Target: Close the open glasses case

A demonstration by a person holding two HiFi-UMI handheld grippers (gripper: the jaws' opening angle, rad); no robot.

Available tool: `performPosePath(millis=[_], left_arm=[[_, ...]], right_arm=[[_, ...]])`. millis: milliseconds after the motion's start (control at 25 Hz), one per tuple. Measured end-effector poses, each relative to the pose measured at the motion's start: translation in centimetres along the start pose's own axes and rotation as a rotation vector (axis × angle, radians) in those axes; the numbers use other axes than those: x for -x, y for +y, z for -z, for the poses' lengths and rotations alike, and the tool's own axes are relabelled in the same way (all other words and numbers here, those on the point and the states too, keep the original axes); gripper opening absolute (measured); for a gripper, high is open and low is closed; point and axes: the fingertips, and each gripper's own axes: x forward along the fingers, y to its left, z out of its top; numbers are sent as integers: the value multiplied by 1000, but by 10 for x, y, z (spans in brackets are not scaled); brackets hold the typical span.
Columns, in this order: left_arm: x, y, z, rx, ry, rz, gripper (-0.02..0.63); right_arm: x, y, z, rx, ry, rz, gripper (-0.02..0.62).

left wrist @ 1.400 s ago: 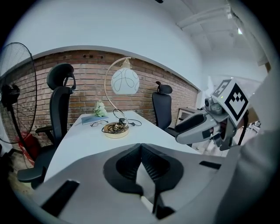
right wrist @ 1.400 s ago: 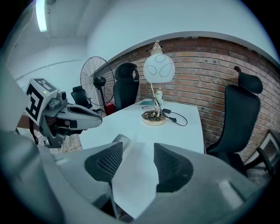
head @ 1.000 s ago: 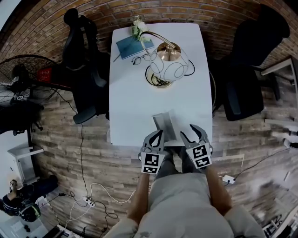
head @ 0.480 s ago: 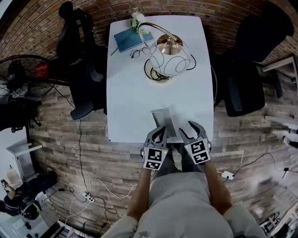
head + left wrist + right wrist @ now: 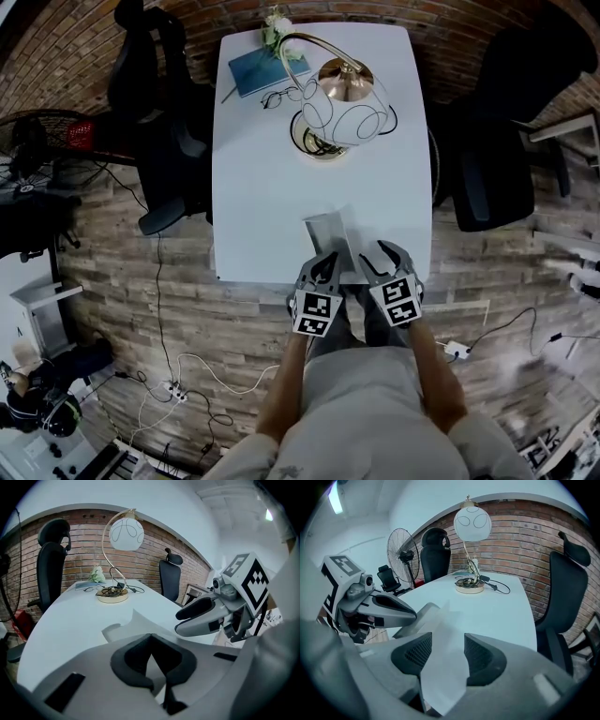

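Note:
The grey glasses case (image 5: pixel 328 234) lies open near the front edge of the white table (image 5: pixel 262 187), its flap raised. My left gripper (image 5: pixel 323 268) sits at the case's near left corner; in the left gripper view its pads (image 5: pixel 136 656) meet at the tips, and the case (image 5: pixel 126 626) lies just beyond them. My right gripper (image 5: pixel 373 263) is at the case's near right side. In the right gripper view its pads (image 5: pixel 412 656) stand apart, and the pale flap of the case (image 5: pixel 440 634) lies between them. Each gripper shows in the other's view: right gripper (image 5: pixel 197 616), left gripper (image 5: pixel 393 609).
A gold lamp with a globe shade (image 5: pixel 342 108) stands mid-table on a round base. Eyeglasses (image 5: pixel 278 96), a blue notebook (image 5: pixel 262 70) and a small flower bunch (image 5: pixel 277 28) lie at the far end. Black chairs (image 5: pixel 164 112) (image 5: pixel 497 141) flank the table; a fan (image 5: pixel 28 159) stands at the left.
Both grippers have edged forward onto the case's near end. The left gripper's jaws have come together from open.

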Motion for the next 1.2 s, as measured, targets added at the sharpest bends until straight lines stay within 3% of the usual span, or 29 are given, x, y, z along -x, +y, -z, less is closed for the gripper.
performPosePath(millis=[1200], left_arm=[[-4, -12, 16, 28, 16, 19, 5]], right_arm=[[-12, 29, 1, 56, 15, -54, 219]])
